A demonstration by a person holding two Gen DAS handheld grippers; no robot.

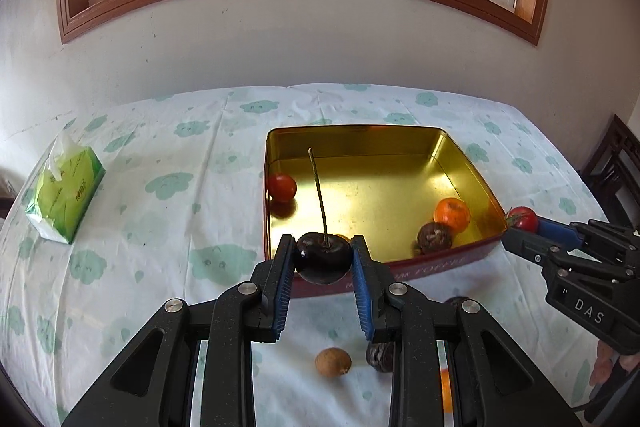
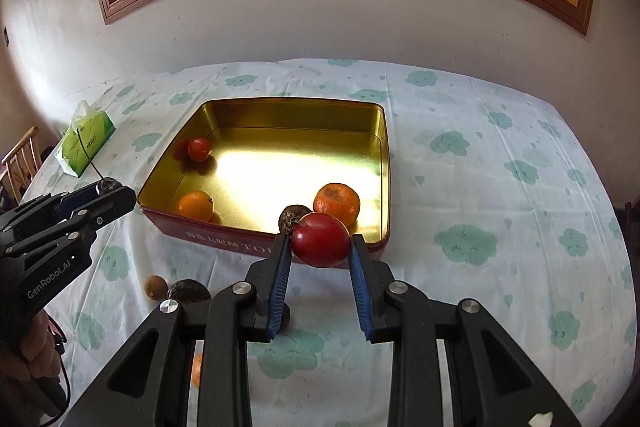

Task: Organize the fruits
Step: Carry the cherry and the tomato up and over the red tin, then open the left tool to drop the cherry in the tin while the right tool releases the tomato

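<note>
Our left gripper (image 1: 323,259), marked "GenRobot.AI" on its body, has its jaws clamped on a dark cherry (image 1: 322,262) with a long stem, above the near wall of the tin (image 1: 472,163). Our right gripper (image 2: 320,247), marked "DAS", has its jaws clamped on a red tomato (image 2: 321,239) over the tin's near edge. The tin's red side bears partly legible letters, "TO…". Inside we see a small tomato (image 2: 199,149), two oranges (image 2: 337,203) and a dark fruit (image 2: 291,217). A tissue pack (image 1: 64,187) lies on the bench (image 1: 180,219).

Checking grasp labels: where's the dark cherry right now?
In the left wrist view, the dark cherry is clamped in the left gripper, stem up, off the cloth just short of the gold tin's near wall.
</note>
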